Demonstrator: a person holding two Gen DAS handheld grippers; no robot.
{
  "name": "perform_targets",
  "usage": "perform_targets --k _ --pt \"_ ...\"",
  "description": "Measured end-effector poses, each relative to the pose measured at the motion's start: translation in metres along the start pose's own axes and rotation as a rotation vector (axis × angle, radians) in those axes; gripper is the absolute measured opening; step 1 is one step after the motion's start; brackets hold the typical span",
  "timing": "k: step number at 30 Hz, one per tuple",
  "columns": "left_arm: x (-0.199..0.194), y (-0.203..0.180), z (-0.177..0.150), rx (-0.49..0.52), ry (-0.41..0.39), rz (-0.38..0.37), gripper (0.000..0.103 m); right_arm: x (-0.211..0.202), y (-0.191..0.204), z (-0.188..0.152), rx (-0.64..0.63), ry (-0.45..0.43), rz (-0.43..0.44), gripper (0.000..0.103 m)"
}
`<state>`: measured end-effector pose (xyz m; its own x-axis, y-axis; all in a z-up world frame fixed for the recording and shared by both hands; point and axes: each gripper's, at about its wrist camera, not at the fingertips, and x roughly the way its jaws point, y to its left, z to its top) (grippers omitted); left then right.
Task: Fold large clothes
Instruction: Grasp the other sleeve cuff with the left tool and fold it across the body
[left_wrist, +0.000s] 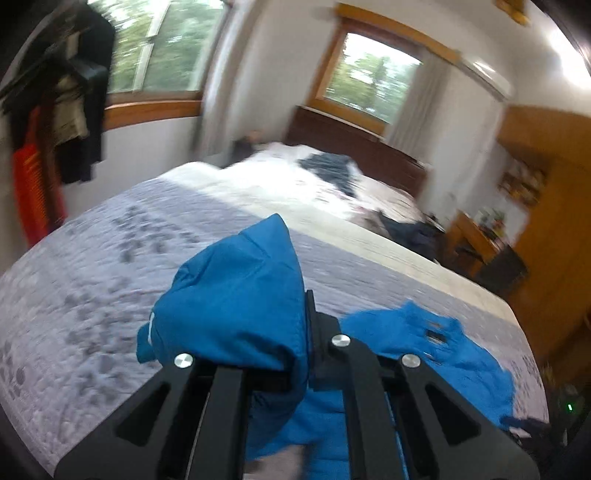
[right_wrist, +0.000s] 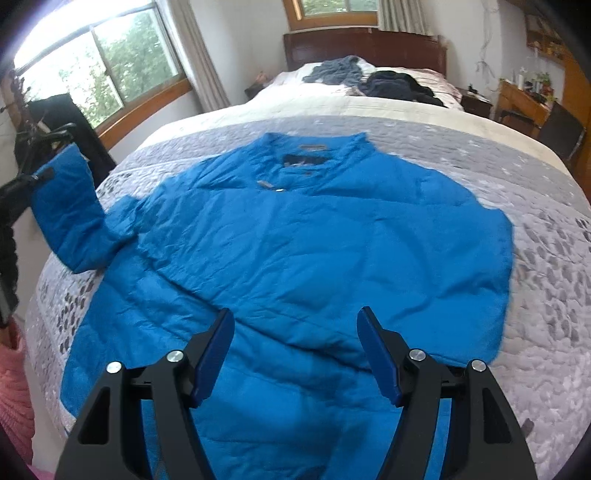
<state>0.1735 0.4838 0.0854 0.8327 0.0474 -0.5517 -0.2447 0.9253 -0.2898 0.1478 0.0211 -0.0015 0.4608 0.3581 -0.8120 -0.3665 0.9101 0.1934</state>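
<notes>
Blue jacket (right_wrist: 295, 251) lies spread flat on the grey quilt (right_wrist: 535, 295) of the bed, collar toward the headboard (right_wrist: 365, 48). Its sleeve (left_wrist: 236, 299) is lifted off the quilt, pinched in the left gripper (left_wrist: 295, 354). Above the hem, the right gripper (right_wrist: 295, 350) hangs with fingers spread, holding nothing

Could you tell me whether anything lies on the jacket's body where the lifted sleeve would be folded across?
Nothing visible does. The left gripper holds the sleeve up off the bed, and the blue jacket body lies flat and bare. The open right gripper only hovers over its lower part.
</notes>
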Motion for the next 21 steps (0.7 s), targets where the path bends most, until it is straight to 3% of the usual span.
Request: perform_targets --k 8,13,17,21 --pt "0.026 -0.133 -0.041 0.19 0.06 -0.166 0.005 -0.007 -0.036 0.001 0.084 -0.018 -0.017 0.069" --pt "0.058 -0.188 -0.078 0.24 0.139 -0.244 0.005 -0.007 -0.047 0.002 0.105 -0.02 -0.028 0.069" --pt "0.094 -0.213 -0.113 0.25 0.228 -0.243 0.005 -0.004 -0.058 0.001 0.133 -0.006 -0.036 0.069" --pt "0.124 -0.215 -0.143 0.269 0.299 -0.237 0.006 0.004 -0.064 0.0 0.146 0.014 -0.035 0.069"
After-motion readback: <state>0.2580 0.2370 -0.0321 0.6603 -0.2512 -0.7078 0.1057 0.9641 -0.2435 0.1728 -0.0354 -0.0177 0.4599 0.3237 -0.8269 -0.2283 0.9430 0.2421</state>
